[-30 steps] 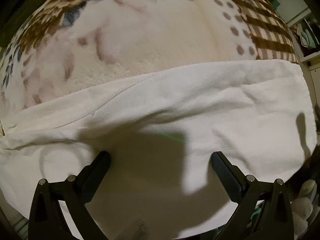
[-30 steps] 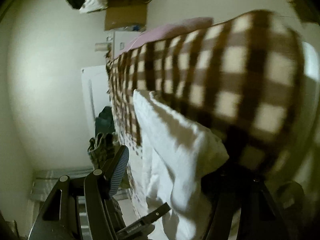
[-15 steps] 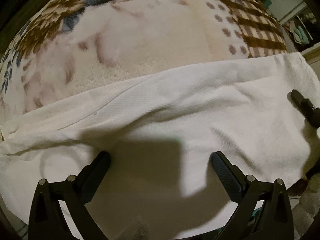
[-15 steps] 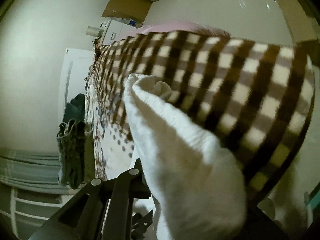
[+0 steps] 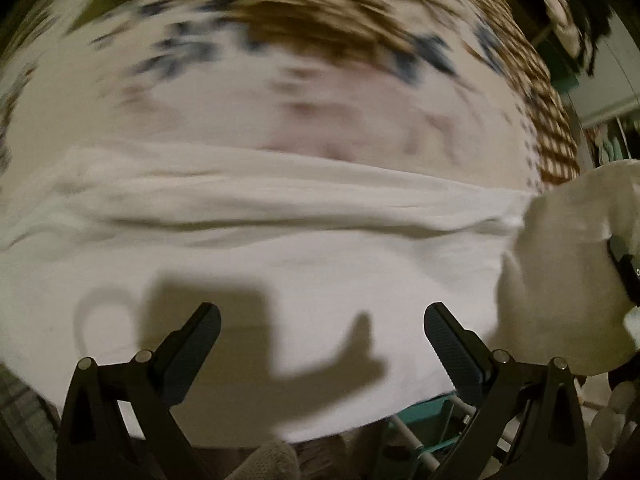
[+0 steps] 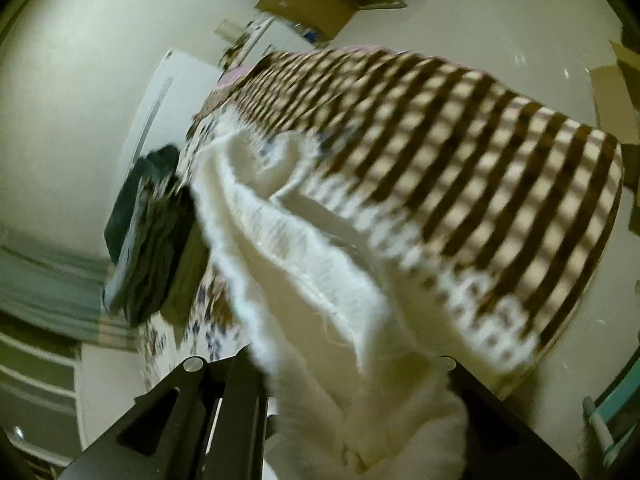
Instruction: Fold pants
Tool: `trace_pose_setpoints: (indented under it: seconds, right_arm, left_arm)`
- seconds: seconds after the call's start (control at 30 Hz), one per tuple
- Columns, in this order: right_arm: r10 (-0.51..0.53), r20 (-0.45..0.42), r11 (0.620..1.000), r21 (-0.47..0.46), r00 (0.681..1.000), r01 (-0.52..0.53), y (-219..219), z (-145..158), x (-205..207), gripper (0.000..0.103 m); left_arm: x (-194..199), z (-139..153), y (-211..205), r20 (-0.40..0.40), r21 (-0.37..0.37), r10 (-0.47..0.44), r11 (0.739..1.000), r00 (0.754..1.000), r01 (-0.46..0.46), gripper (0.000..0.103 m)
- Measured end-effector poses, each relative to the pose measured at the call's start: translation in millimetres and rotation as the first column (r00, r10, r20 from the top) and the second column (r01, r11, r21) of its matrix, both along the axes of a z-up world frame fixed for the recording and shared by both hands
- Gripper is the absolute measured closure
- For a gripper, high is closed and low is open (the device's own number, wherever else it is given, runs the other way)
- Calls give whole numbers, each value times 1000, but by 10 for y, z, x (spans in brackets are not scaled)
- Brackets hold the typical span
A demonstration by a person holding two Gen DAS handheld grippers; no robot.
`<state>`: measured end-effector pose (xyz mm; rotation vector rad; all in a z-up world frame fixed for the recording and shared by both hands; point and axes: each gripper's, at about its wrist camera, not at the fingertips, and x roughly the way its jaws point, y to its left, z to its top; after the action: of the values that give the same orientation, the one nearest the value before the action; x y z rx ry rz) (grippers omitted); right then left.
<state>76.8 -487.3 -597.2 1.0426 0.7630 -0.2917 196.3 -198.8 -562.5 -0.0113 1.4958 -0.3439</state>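
Observation:
White pants (image 5: 304, 248) lie spread across a patterned blanket (image 5: 320, 92) on a bed. My left gripper (image 5: 322, 320) is open and empty, hovering just above the near part of the pants. My right gripper (image 6: 352, 412) is shut on the right end of the white pants (image 6: 304, 280) and holds it lifted and bunched above the bed. That lifted end (image 5: 568, 280) and one right finger (image 5: 624, 268) show at the right edge of the left wrist view.
The brown checked part of the blanket (image 6: 460, 152) covers the far side of the bed. Dark folded clothes (image 6: 148, 236) lie at the bed's left end. Cardboard boxes (image 6: 316, 4) and a white door stand behind. A teal rack (image 5: 432, 420) sits below the bed edge.
My right gripper has lifted the pants' right end up and inward over the bed. My left gripper has shifted; the view is blurred with motion.

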Motion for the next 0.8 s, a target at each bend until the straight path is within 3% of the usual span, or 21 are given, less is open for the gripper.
trace_pose_setpoints:
  seconds: [0.17, 0.3, 0.53, 0.67, 0.73, 0.8]
  right_arm:
    - [119, -37, 990, -75, 992, -121, 969, 137, 230, 93]
    - [238, -96, 961, -118, 966, -249, 1853, 20, 469, 93]
    - [452, -226, 845, -202, 863, -495, 3412, -469, 815, 93]
    - [495, -290, 790, -242, 819, -563, 3906, -658, 892, 93]
    - [519, -352, 740, -270, 778, -616, 4165, -729, 954, 91]
    - [533, -416, 716, -242, 737, -655, 4385, -794, 973, 72]
  left_arm:
    - [-64, 142, 1017, -15, 3, 100, 995, 995, -100, 0]
    - [-171, 267, 1801, -12, 9, 179, 984, 984, -179, 0]
    - [-99, 221, 2496, 6, 51, 246, 968, 969, -246, 0]
    - [-72, 245, 2881, 28, 64, 295, 953, 955, -297, 0]
    - [-52, 251, 2974, 35, 63, 326, 943, 945, -327, 0]
    - [-25, 263, 3111, 36, 62, 365, 928, 930, -367, 0]
